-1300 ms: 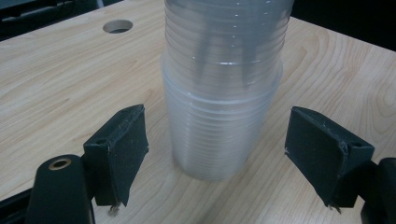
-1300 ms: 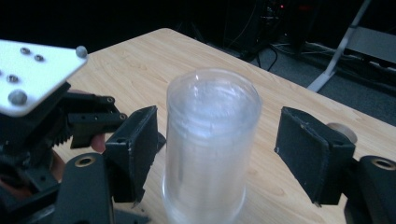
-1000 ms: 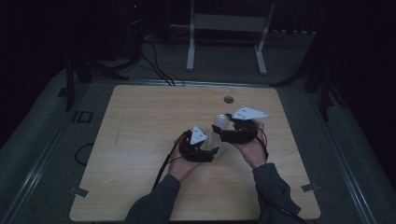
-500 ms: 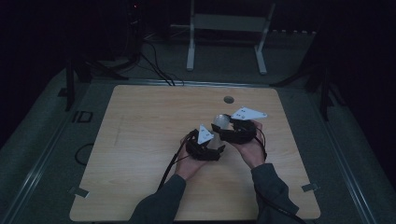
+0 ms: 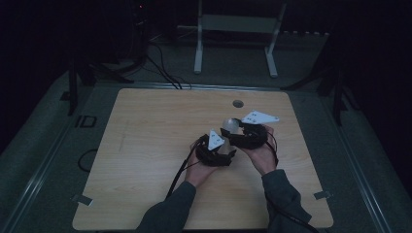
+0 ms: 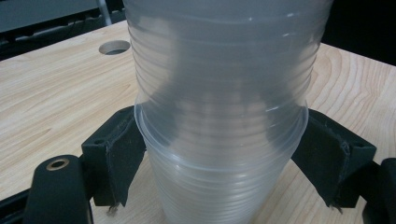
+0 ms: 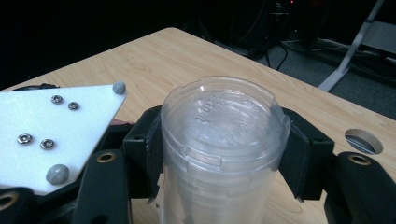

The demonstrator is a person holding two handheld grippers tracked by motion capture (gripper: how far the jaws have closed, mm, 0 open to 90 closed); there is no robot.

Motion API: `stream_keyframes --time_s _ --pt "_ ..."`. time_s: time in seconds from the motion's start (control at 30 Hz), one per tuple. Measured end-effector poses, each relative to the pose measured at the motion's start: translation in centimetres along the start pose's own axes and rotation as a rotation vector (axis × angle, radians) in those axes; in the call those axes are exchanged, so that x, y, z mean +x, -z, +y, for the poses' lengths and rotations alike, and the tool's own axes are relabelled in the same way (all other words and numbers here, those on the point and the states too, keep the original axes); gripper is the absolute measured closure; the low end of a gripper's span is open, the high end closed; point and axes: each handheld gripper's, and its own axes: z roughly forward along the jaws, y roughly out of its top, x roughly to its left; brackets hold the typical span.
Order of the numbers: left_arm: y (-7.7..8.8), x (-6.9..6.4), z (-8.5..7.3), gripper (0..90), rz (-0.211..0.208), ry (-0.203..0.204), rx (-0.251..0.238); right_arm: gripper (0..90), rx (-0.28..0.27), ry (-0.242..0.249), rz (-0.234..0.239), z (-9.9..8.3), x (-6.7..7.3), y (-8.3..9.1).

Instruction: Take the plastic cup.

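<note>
Left gripper view puts my left claw (image 6: 219,154) astride a stack of clear plastic cups (image 6: 222,107), its two black pads (image 6: 122,158) set either side of the projecting rim where one cup sits nested in the next. The jaws have just been closing after a brief widening, and the stack stands between them; the pads look to be at the rim's edges, though I cannot tell for sure that they press on it. In the high view the left claw (image 5: 217,151) has drawn a little closer to my right claw (image 5: 248,134) than it was a second ago, so the two now sit just beside each other, above the middle of the wooden worktop (image 5: 145,160), with the pale stack (image 5: 229,127) between them. Right gripper view shows my right claw (image 7: 219,163) pinching the stack near its closed end (image 7: 224,126), the pads flat against the ribbed wall on both sides, and that hand has kept its place. I judge I am re-seating the left grip on one cup's rim so I can pull it free of the others while the right claw anchors the rest; nothing has separated yet.
</note>
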Motion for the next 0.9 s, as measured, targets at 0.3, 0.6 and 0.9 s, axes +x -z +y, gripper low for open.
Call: stream_keyframes --time_s 0.3,0.6,0.9 --pt "0.0 -0.1 0.0 20.2 -0.002 -0.011 0.009 40.1 -0.027 0.0 -0.004 0.7 0.0 0.6" --pt "0.0 -0.1 -0.1 20.1 -0.005 -0.014 0.014 40.9 -0.066 -0.006 0.001 1.5 -0.1 1.3" --pt "0.6 -0.1 0.4 19.4 -0.009 -0.003 -0.012 41.0 -0.105 0.003 -0.003 2.8 0.0 2.6"
